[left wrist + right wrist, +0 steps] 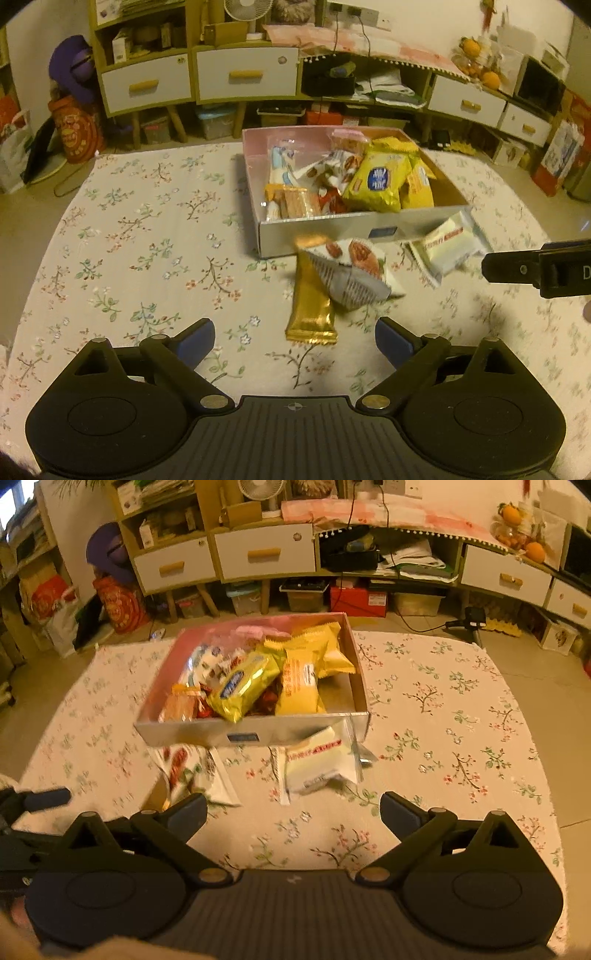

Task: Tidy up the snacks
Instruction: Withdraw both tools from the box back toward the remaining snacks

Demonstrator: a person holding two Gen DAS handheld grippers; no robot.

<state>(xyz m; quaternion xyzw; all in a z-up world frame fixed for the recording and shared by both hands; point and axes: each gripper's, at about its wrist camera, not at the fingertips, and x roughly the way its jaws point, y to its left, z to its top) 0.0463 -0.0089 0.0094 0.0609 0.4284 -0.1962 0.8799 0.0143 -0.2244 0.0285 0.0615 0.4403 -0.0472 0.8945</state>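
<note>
Cluttered room with white-drawered cabinets [243,74] along the back wall; in front, a floral-cloth surface [147,236]. On the left side of it, only cloth. Toward the middle, an open box [332,230] heaped with snacks, a yellow pack [376,181] uppermost. Just before the box's near wall, in the left wrist view, a gold bar [312,306] lying lengthwise, a nut-print packet [354,273] resting across its upper part. To the right of these, a white packet [448,245] touching the box's near right corner. Left hand-held gripper [294,339] spread wide, nothing between its blue pads, the gold bar's near end just ahead of the gap. Right hand-held gripper [293,814] likewise spread and empty, above bare cloth, the white packet [317,762] a little ahead. No earlier view to compare.
</note>
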